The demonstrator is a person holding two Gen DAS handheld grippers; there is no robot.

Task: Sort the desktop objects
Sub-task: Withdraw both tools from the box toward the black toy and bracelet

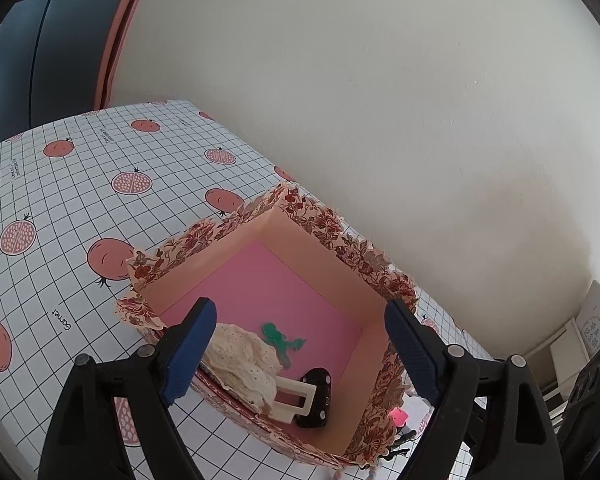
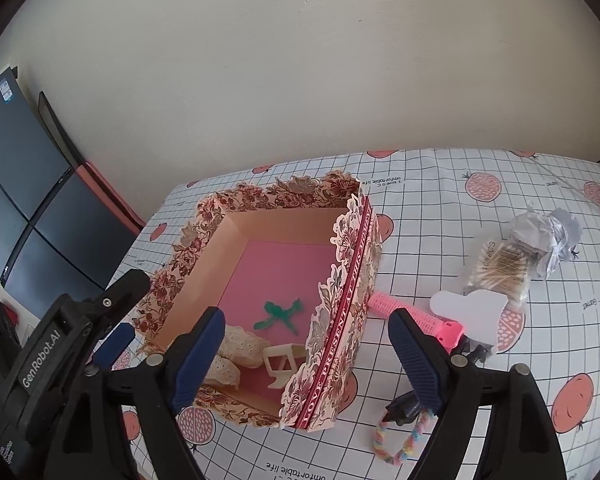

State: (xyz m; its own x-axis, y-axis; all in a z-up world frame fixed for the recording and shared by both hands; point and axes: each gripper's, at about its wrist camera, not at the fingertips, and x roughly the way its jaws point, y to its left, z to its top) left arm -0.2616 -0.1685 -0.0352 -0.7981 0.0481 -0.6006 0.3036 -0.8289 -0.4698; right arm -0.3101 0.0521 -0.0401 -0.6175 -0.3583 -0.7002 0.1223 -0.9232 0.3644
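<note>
A floral paper box (image 1: pixel 332 240) (image 2: pixel 340 292) with a pink floor stands open on the gridded tablecloth. Inside lie a cream lace scrunchie (image 1: pixel 244 356) (image 2: pixel 240 346), a green hair clip (image 1: pixel 280 338) (image 2: pixel 278 312), a cream claw clip (image 1: pixel 296 400) (image 2: pixel 280 360) and a black item (image 1: pixel 316 396). My left gripper (image 1: pixel 300 352) hangs open and empty over the box. My right gripper (image 2: pixel 308 360) is open and empty over the box's near right wall. Right of the box lie a pink hair roller (image 2: pixel 412 314), a white card (image 2: pixel 468 308), a pastel braided band (image 2: pixel 400 444) and a black clip (image 2: pixel 404 408).
A bag of cotton swabs (image 2: pixel 496 268) and crumpled plastic wrap (image 2: pixel 548 236) lie at the far right. A white wall (image 2: pixel 300 60) runs close behind the table. The left gripper's body (image 2: pixel 52 340) shows at the right wrist view's left edge. A dark cabinet (image 2: pixel 16 200) stands left.
</note>
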